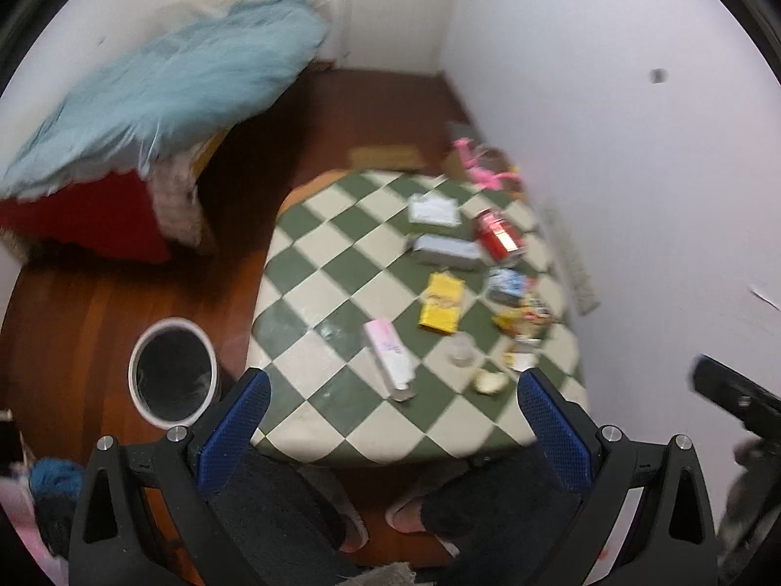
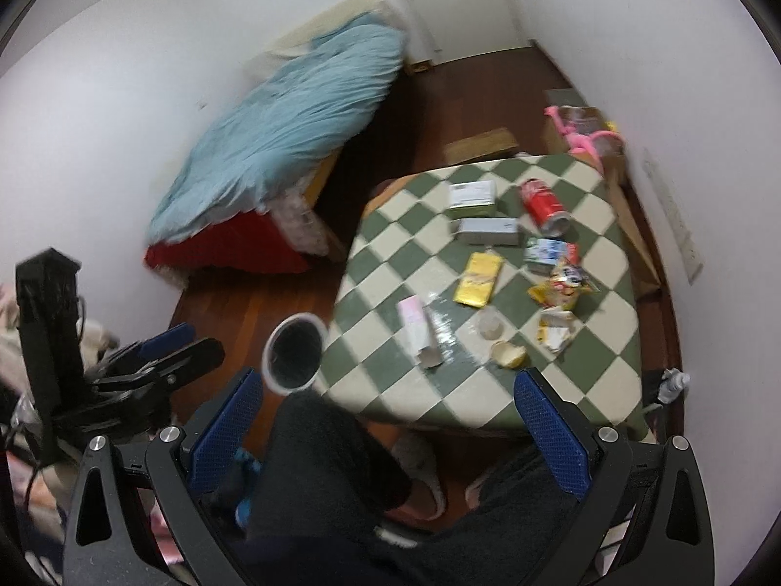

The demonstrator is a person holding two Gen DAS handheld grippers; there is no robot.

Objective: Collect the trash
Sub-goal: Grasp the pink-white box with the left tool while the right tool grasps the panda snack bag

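Observation:
A green-and-cream checked table (image 1: 341,254) (image 2: 605,342) holds scattered trash: a pink-white carton (image 1: 390,359) (image 2: 417,329), a yellow packet (image 1: 441,302) (image 2: 480,277), a red can (image 1: 497,234) (image 2: 544,205), a grey box (image 1: 446,250) (image 2: 488,230), a clear cup (image 1: 460,347) and snack wrappers (image 2: 561,288). A white-rimmed bin with a black liner (image 1: 172,372) (image 2: 294,351) stands on the floor left of the table. My left gripper (image 1: 393,420) is open and empty above the table's near edge. My right gripper (image 2: 388,420) is open and empty, also held high.
A bed with a blue blanket (image 1: 166,88) (image 2: 302,122) lies at the left. White walls close in on the right. The person's dark-trousered legs (image 2: 322,469) and slippers are below the table edge. Pink items and boxes (image 2: 585,132) sit behind the table.

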